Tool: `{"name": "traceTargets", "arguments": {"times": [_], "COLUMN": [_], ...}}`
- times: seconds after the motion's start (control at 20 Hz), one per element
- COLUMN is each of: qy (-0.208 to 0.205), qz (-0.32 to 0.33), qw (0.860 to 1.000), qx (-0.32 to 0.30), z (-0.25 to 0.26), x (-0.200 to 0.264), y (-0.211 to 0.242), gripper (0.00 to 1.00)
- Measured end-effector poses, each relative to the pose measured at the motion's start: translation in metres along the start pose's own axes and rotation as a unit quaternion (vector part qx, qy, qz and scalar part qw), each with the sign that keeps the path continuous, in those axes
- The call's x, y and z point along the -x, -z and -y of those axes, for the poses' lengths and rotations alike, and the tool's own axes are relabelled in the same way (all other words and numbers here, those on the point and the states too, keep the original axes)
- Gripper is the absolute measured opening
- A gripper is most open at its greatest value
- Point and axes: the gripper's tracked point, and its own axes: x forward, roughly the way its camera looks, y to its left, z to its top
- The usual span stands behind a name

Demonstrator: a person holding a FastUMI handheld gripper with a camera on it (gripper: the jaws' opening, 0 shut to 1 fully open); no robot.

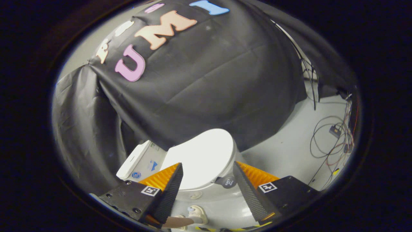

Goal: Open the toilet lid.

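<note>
Black cloth is draping the booth behind a pale grey floor, where the tongs are hanging wide apart and gripping nothing. Just ahead, showing between their tips, the smooth white oval plastic toilet lid is lying flat and closed on the white ceramic toilet bowl, so the lifting is yet to begin. Left of the lid a white rectangular cistern is standing; far right, thin dark cables are trailing across the floor.
</note>
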Motion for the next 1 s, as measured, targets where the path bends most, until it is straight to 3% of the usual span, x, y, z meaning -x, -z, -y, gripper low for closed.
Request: {"name": "traceTargets", "arguments": {"times": [0.2, 0.45, 0.6, 0.85, 1.0], "qy": [-0.010, 0.002, -0.003, -0.032, -0.066], "qz": [-0.057, -0.092, -0.102, -0.105, -0.114], "qw": [0.996, 0.989, 0.982, 0.969, 0.951], "qx": [-0.073, -0.118, -0.162, -0.219, -0.280], "z": [0.020, 0.049, 0.058, 0.053, 0.048], "x": [-0.046, -0.075, -0.089, -0.106, -0.105], "y": [0.031, 0.056, 0.061, 0.063, 0.059], "gripper": [0.87, 0.80, 0.64, 0.25, 0.18]}}
